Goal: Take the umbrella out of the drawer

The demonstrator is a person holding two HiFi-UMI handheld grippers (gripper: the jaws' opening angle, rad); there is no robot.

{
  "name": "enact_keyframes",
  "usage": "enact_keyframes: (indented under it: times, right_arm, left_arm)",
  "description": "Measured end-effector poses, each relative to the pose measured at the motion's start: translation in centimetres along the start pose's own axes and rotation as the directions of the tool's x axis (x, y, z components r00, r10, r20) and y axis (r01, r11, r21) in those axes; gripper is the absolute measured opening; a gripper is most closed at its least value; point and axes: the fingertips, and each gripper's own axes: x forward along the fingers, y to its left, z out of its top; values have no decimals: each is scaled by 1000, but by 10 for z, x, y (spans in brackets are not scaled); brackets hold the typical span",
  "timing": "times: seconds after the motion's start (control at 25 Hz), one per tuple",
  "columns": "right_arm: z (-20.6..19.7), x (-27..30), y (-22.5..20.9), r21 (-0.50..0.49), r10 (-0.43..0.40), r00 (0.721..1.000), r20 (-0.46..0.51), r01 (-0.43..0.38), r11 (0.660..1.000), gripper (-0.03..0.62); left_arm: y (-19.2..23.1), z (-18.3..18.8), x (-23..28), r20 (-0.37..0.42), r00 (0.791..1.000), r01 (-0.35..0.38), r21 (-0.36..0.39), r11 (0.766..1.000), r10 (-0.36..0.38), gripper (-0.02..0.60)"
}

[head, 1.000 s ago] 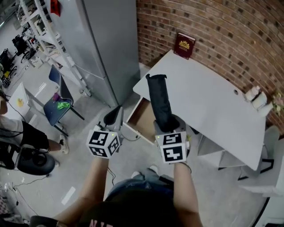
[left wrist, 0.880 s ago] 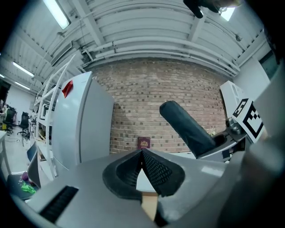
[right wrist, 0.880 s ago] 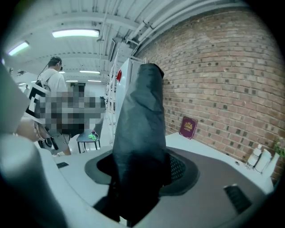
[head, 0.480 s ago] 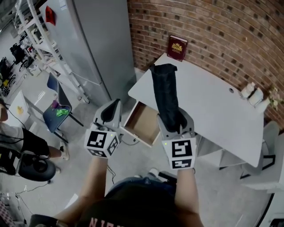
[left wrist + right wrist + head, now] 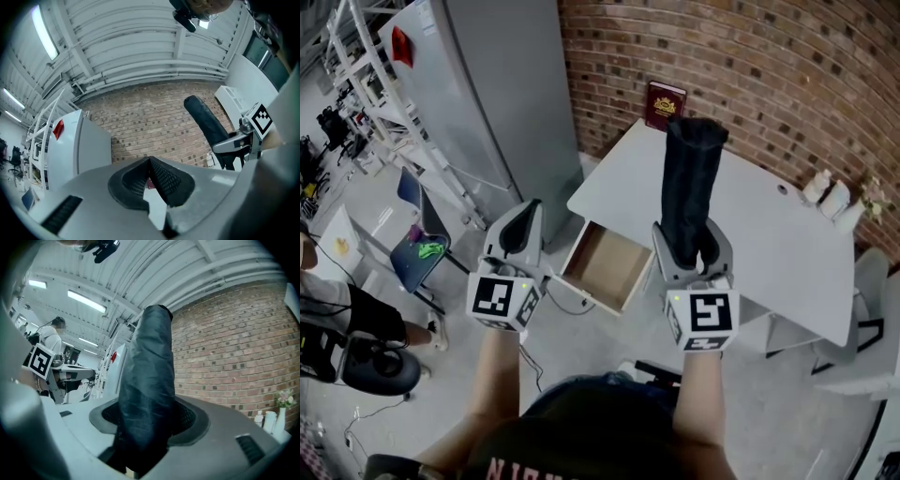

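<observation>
The black folded umbrella [image 5: 691, 183] stood nearly upright just right of the frame's centre. It was clear of the drawer [image 5: 605, 267] and above the white tabletop [image 5: 778, 239]. Its lower end was clamped between the jaws of the right hand-held gripper [image 5: 692, 251]. Left of it and lower, the drawer hung open, showing its brown inside. At centre left, the left hand-held gripper [image 5: 518, 236] had its jaws closed tip to tip on nothing. At the tabletop's far edge, a red book [image 5: 665, 103] stood against the brick wall [image 5: 769, 66].
</observation>
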Motion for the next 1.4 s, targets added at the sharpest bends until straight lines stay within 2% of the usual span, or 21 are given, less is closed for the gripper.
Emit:
enact_keyframes:
  times: [0.32, 0.6, 1.4]
  right_arm:
    - [9, -15, -32, -46, -87, 996, 20, 87, 995, 249]
    - [11, -20, -40, -57, -121, 993, 4, 121, 991, 249]
    - [9, -10, -44, -86, -135, 991, -20, 133, 987, 248]
  left_arm:
    - [19, 13, -2, 28, 999, -45, 71, 996, 43, -2]
    - [24, 20, -4, 49, 998, -39, 62, 997, 36, -2]
    - [18, 16, 10, 56, 998, -19, 56, 998, 16, -2]
